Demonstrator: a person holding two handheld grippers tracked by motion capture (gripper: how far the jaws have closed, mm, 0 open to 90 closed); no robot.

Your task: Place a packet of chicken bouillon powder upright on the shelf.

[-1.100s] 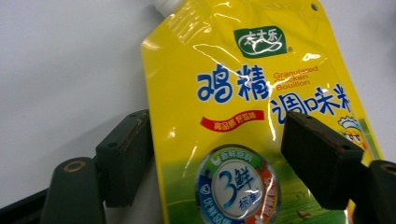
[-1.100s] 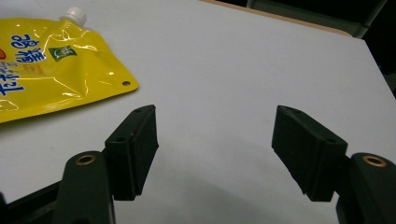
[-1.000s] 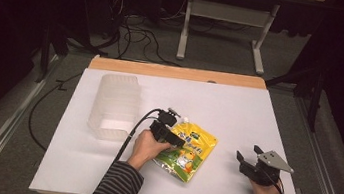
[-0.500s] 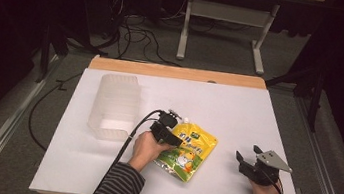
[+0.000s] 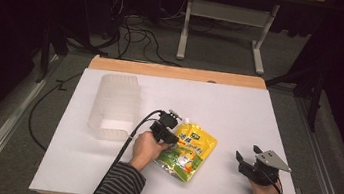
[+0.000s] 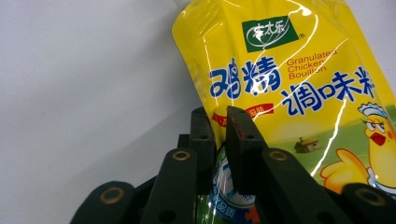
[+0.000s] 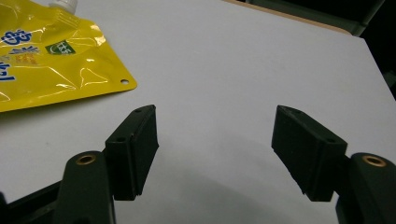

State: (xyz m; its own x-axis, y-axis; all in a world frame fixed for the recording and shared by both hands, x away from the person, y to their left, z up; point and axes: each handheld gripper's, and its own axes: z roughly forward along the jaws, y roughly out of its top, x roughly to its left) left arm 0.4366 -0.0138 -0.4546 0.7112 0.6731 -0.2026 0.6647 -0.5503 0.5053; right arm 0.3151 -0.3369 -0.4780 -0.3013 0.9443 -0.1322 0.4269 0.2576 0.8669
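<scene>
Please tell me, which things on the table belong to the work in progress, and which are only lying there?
In the work:
- yellow bouillon pouch
- left hand-held gripper, jaws just closing, pinching the pouch's edge

Only lying there:
- clear plastic container, apart from the pouch
- right hand-held gripper, open on the bare table

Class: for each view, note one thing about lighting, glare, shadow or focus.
High view: the white table is bright, its surroundings nearly black. Left gripper view: glare streaks cross the yellow pouch; the left gripper is sharp. Right gripper view: the right gripper casts a soft shadow.
</scene>
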